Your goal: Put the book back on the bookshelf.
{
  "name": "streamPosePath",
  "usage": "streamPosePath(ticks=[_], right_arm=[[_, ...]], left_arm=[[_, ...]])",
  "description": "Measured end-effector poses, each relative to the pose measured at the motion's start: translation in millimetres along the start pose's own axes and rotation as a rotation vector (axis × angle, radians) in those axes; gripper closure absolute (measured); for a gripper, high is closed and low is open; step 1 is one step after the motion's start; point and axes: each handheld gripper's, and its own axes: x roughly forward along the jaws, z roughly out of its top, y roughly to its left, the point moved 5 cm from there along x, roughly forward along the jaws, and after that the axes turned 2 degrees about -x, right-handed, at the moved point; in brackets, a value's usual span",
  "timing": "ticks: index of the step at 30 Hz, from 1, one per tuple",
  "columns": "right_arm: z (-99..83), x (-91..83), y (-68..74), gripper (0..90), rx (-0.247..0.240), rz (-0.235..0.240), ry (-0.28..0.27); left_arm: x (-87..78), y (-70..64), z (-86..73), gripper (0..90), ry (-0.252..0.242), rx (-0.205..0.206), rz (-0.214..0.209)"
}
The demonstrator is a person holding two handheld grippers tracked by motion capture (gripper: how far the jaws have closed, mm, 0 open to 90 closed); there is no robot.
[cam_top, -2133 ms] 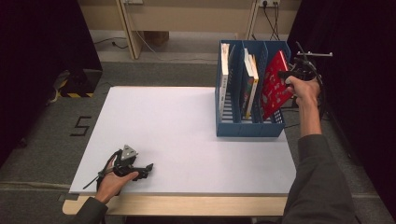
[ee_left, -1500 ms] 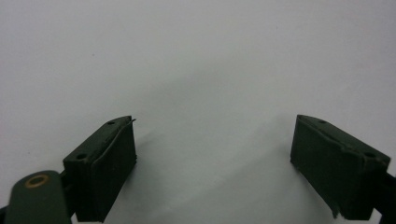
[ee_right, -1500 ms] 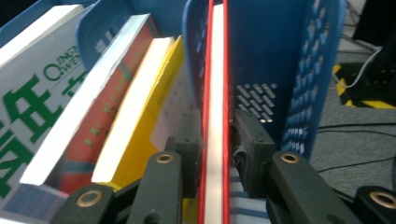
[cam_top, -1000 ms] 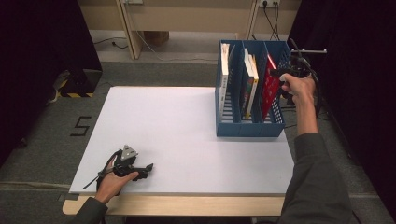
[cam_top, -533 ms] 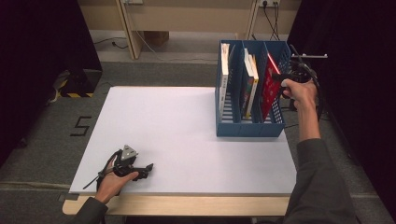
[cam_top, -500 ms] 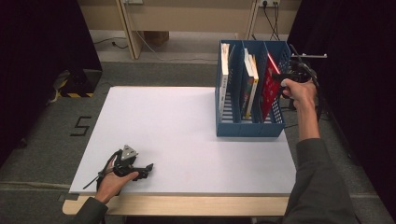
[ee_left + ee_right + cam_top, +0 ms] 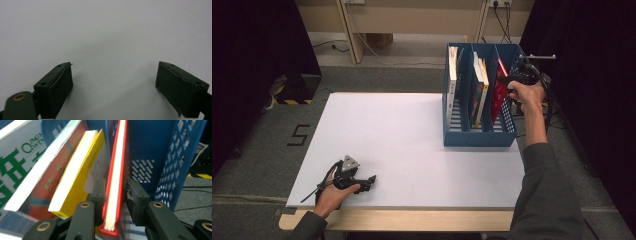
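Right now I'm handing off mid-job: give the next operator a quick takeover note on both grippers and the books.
Right gripper: shut on the red book, which stands in the right compartment of the blue file rack.
Left gripper: open, holding nothing, low over the white table at its near left corner.
Done: red book is down in the rack beside the yellow book.
Left: release and pull the right gripper clear.

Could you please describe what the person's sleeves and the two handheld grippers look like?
Both forearms wear dark grey long sleeves. The left gripper is black, carries a grey three-cornered plate on top and trails a thin dark cable. The right gripper is black too, with blocky jaws, brass-coloured pivot rivets and a black cable.
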Motion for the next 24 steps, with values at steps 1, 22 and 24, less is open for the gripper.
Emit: streamPosePath(ticks=[1,22,24], right_arm=[[-0.2,-1.4,0.6,68.6,0.003,0.007,0.001],[-46.6,-47.7,2.4,37.8,-0.022,0.096,-0.049],[-53.3,-49.8,4.8,37.8,-0.032,0.109,-0.045]], left_arm=[[0.0,0.0,0.0,13.1,0.000,0.000,0.000],[0.0,0.1,-0.1,13.0,0.000,0.001,0.000],[-0.1,0.1,-0.2,13.0,0.000,0.001,0.000]])
